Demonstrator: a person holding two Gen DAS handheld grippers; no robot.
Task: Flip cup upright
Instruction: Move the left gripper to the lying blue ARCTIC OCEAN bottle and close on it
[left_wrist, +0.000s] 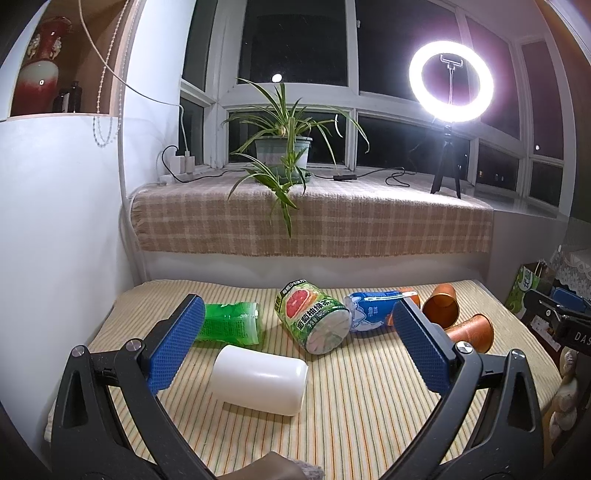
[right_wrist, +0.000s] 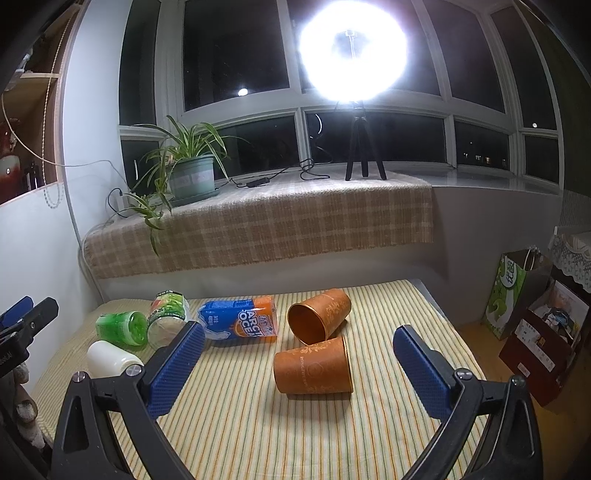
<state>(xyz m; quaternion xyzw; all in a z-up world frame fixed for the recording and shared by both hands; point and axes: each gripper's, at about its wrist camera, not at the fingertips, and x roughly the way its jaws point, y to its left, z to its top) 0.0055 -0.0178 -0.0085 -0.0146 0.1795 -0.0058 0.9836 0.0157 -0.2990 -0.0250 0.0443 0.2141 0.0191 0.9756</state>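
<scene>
Several cups lie on their sides on a striped mat (left_wrist: 351, 413). In the left wrist view a white cup (left_wrist: 260, 380) lies between my open left gripper's (left_wrist: 299, 325) blue pads, with a green cup (left_wrist: 231, 323), a grapefruit-label cup (left_wrist: 314, 319), a blue-and-orange cup (left_wrist: 373, 310) and two copper cups (left_wrist: 441, 304) (left_wrist: 471, 332) beyond. In the right wrist view my open right gripper (right_wrist: 299, 339) faces the near copper cup (right_wrist: 314, 367), which stands mouth down, tilted; the far copper cup (right_wrist: 319, 315) lies with its mouth toward me. Both grippers are empty.
A checked-cloth window ledge (left_wrist: 314, 221) behind the mat holds a potted plant (left_wrist: 282, 147), cables and a ring light on a tripod (left_wrist: 448, 81). A white wall (left_wrist: 55, 240) borders the mat's left. Bags and boxes (right_wrist: 517, 295) stand on the floor at the right.
</scene>
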